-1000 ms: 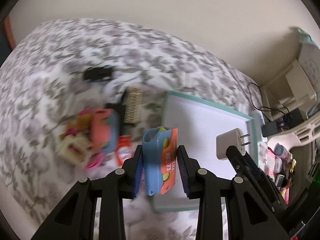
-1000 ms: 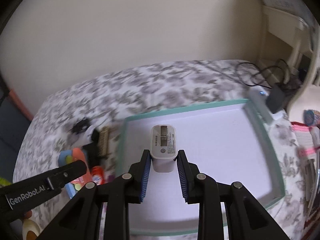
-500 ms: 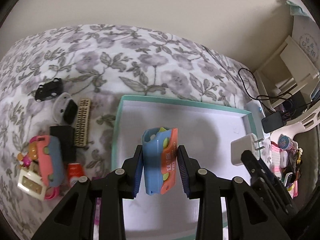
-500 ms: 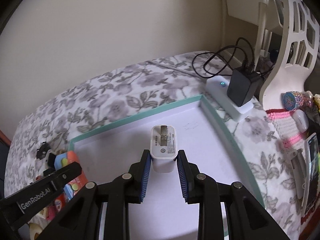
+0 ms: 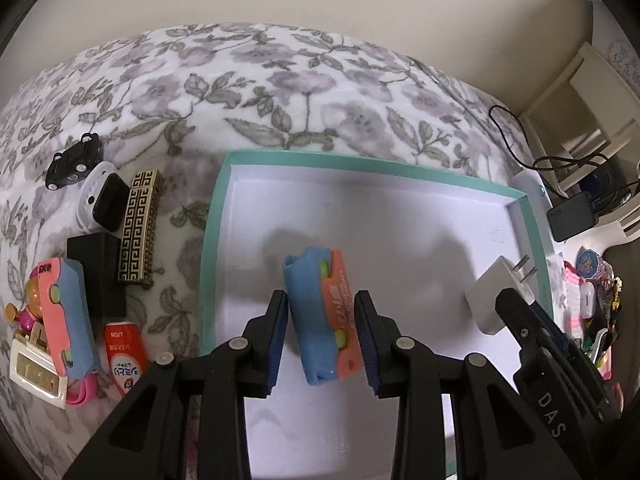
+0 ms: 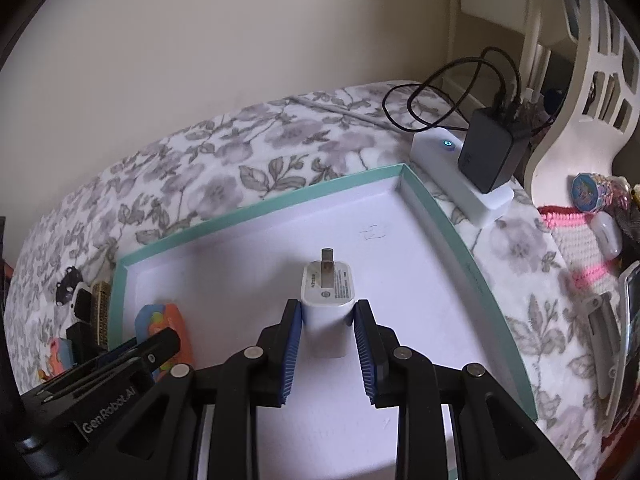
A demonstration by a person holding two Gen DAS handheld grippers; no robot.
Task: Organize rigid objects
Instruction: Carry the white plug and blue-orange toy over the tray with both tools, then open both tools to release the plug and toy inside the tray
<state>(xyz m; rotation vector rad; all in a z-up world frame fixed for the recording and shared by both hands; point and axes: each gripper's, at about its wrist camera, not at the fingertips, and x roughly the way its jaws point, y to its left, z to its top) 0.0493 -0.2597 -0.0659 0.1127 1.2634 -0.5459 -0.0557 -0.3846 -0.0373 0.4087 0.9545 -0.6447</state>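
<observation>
A blue and orange toy case (image 5: 320, 316) sits between the blue pads of my left gripper (image 5: 322, 336), which is shut on it low over the white floor of the teal-rimmed tray (image 5: 224, 184). My right gripper (image 6: 326, 336) is shut on a white plug adapter (image 6: 327, 300), prongs pointing away, also over the tray (image 6: 256, 208). The left wrist view shows that adapter (image 5: 492, 296) at the tray's right side. The right wrist view shows the toy case (image 6: 162, 320) at the tray's left.
On the floral blanket left of the tray lie a gold-patterned bar (image 5: 140, 224), a black toy car (image 5: 74, 160), a smartwatch (image 5: 104, 204), a black box (image 5: 96, 272), another pink-blue case (image 5: 68, 316) and a small tube (image 5: 124, 356). A white power strip (image 6: 460, 176) with a black charger (image 6: 490, 152) lies beyond the tray's right corner.
Both grippers have come in over the tray and sunk toward its floor, each keeping hold of its object. The tray now fills more of both views.
</observation>
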